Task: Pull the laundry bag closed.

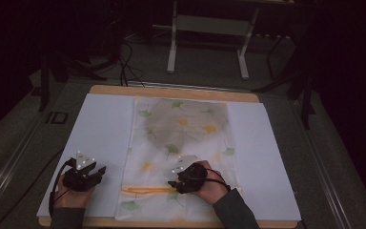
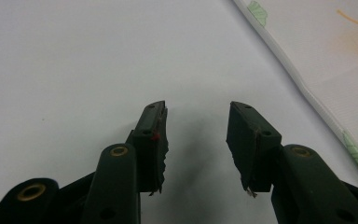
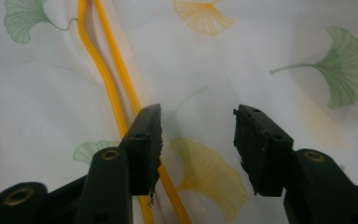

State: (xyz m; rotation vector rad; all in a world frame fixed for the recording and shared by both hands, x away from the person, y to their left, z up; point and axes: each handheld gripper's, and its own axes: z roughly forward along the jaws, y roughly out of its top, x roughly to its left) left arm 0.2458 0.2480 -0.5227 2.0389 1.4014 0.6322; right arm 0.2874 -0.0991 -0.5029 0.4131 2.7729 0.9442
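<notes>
A white mesh bag (image 1: 181,152) printed with green and yellow ginkgo leaves lies flat on the white board (image 1: 100,138), with a grey item inside its far half (image 1: 186,125). An orange zipper (image 1: 145,190) runs across its near end. My right gripper (image 1: 173,183) rests on the bag near the zipper's right end, open, with only fabric between its jaws; the zipper (image 3: 107,79) passes under its left jaw. My left gripper (image 1: 100,171) sits open on the bare board left of the bag, holding nothing; the bag's white edge (image 2: 307,88) lies to its right.
The white board sits on a wooden tabletop (image 1: 171,92). Behind the table stands a white metal frame (image 1: 209,38) with cables on the dark floor. Bare board lies on both sides of the bag.
</notes>
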